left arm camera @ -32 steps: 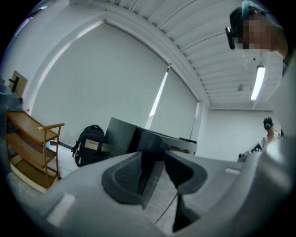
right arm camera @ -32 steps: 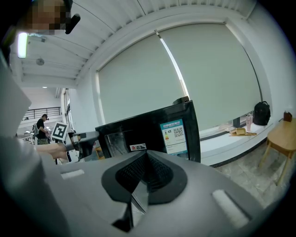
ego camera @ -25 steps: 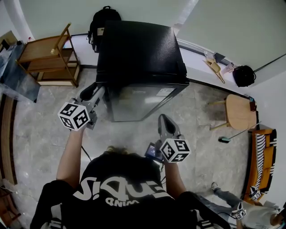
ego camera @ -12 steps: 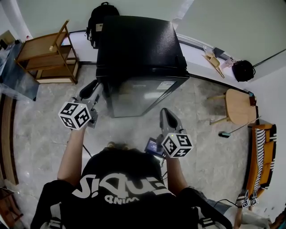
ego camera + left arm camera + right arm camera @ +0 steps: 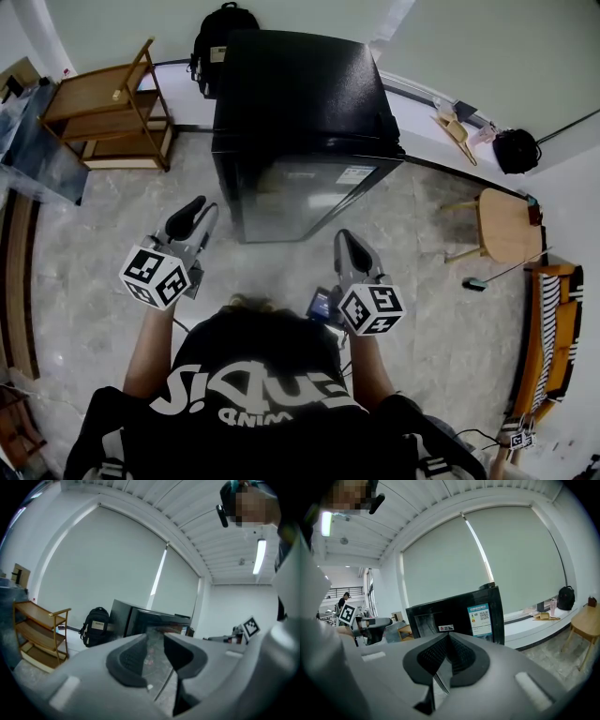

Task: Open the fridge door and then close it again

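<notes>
The black fridge (image 5: 300,103) stands in front of me with its glossy door (image 5: 305,199) shut. My left gripper (image 5: 195,214) hangs in the air short of the door's left edge and touches nothing. In the left gripper view its jaws (image 5: 154,641) are closing, with a narrow gap and nothing between them, and the fridge (image 5: 140,619) shows beyond. My right gripper (image 5: 347,246) is held before the door's right half, clear of it. In the right gripper view its jaws (image 5: 447,641) meet at the tips, empty, facing the fridge (image 5: 459,613).
A wooden shelf unit (image 5: 103,112) stands left of the fridge, and a black backpack (image 5: 220,28) leans behind it. A round wooden stool (image 5: 506,230) is at the right, with a black bag (image 5: 514,155) on the low sill. A glass-topped table (image 5: 37,159) is at the far left.
My left gripper has drawn back from the fridge door's left edge toward my body. The right gripper has hardly shifted. The door looks shut throughout.
</notes>
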`<state>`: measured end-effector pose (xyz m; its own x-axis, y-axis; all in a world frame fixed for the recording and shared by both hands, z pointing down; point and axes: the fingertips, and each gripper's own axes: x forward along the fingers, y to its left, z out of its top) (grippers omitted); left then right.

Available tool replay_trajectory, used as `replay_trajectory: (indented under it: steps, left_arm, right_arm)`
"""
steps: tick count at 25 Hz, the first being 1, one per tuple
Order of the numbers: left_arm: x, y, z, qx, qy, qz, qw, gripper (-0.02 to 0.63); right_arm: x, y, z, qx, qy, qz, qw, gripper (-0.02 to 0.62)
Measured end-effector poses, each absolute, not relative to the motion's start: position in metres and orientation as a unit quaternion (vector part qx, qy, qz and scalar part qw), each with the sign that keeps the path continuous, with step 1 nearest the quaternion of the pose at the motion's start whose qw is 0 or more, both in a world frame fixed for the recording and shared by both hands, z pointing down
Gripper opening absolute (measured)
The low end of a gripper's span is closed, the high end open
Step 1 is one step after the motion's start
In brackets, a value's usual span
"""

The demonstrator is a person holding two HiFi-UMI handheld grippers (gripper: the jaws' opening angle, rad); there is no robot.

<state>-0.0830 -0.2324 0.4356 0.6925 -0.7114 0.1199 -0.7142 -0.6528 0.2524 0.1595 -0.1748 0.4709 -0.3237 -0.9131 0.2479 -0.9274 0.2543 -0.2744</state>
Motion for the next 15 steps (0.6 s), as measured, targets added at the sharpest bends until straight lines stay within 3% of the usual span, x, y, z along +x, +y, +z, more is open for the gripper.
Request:
replay_trajectory:
  steps: [15]
  left_arm:
    - [-0.092, -0.194, 0.442, 0.902, -0.408, 0.023, 0.135, 0.101]
  right_arm:
    - [0.144, -0.167, 0.461, 0.569, -0.803, 0.176, 0.019, -0.003]
